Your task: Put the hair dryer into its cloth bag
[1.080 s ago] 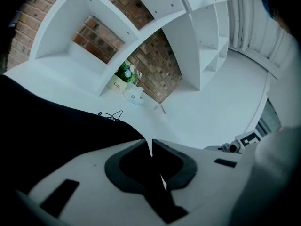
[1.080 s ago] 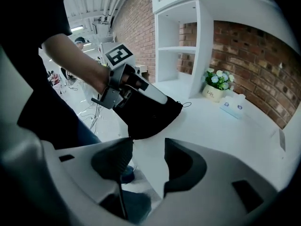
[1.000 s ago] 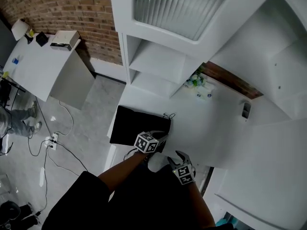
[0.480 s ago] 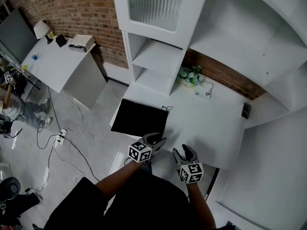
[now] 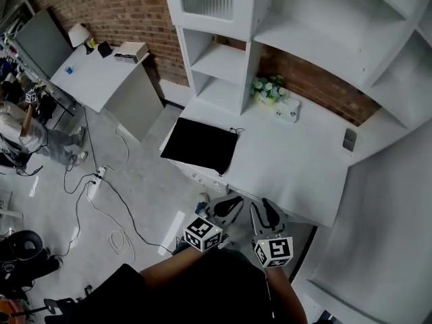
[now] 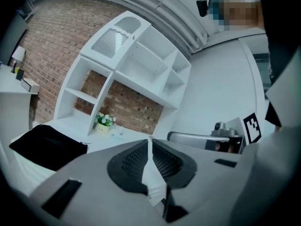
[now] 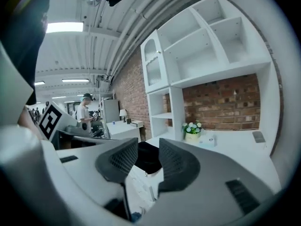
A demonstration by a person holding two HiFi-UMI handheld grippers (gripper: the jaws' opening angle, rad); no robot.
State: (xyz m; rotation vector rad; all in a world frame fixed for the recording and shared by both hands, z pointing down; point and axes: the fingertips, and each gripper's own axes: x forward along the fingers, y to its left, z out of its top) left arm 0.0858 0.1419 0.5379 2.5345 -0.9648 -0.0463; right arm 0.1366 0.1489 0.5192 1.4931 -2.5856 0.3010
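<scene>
Black bag [image 5: 199, 145] lengthwise left-right, mouth [image 5: 232, 147] perhaps rightward; empty closing jaws: left gripper [image 5: 228, 206] together, right gripper [image 5: 263, 211] apart.

A brick wall [image 5: 115, 5] backs white shelving [image 5: 226, 63] above a grey floor [image 5: 145, 171].

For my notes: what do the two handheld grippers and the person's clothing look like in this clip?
Both the left gripper and right gripper have pale grey bodies, curved jaws lined with black ribbed pads, and a white cube printed with black square markers. The person wears a black top.
</scene>
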